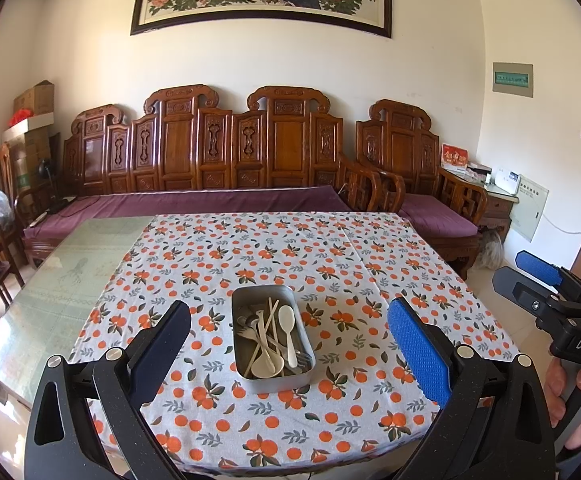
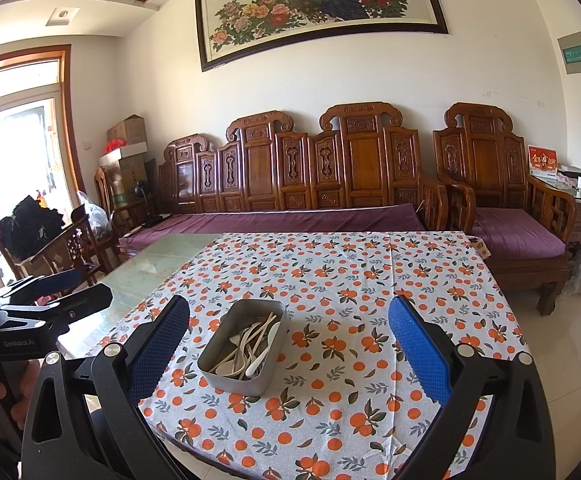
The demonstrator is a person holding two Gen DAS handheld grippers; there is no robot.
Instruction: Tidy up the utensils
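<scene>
A grey metal tray (image 1: 239,312) (image 2: 226,380) sits on the orange-print tablecloth (image 1: 330,264) (image 2: 370,280), holding several cream-white spoons (image 1: 288,320) (image 2: 250,340), chopsticks and metal forks in a jumble. My left gripper (image 1: 288,336) hovers open above the near table edge, the tray framed between its fingers. My right gripper (image 2: 288,336) is likewise open, short of the tray and slightly to its right. Each gripper shows in the other's view: the right one (image 1: 530,276) at the right edge, the left one (image 2: 66,288) at the left edge, both held by a hand.
The cloth covers the right part of a glass-topped table (image 1: 70,272) (image 2: 150,268); bare glass lies to the left. A carved wooden sofa (image 1: 218,152) (image 2: 310,168) with purple cushions stands behind. A wooden chair (image 2: 78,248) is at the table's left.
</scene>
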